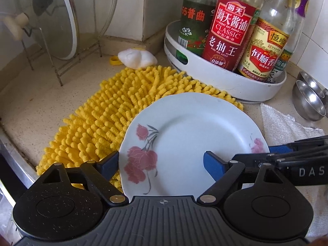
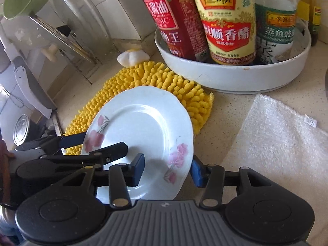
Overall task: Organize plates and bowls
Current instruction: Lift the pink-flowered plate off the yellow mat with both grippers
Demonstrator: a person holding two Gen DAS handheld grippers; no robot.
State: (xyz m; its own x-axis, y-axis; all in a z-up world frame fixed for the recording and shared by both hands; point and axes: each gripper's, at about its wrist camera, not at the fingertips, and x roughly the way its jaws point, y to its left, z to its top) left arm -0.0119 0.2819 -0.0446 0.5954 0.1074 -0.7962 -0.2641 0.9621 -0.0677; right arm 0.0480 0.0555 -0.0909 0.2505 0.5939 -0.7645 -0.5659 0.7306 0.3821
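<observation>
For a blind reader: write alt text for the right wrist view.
The right tongs straddle the near rim of a white flowered plate lying partly on a yellow chenille mat, while the left tongs reach in from the left. Behind stands a white tray of sauce bottles.

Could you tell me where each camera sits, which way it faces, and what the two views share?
Left wrist: on the left gripper, angled down at the floral plate on the yellow mat; its own fingers and the right gripper's tips show.
Right wrist: on the right gripper, angled down at the plate, whose rim lies between its fingers; the left gripper shows at left.
Shared: plate, mat, the white tray of bottles.
</observation>
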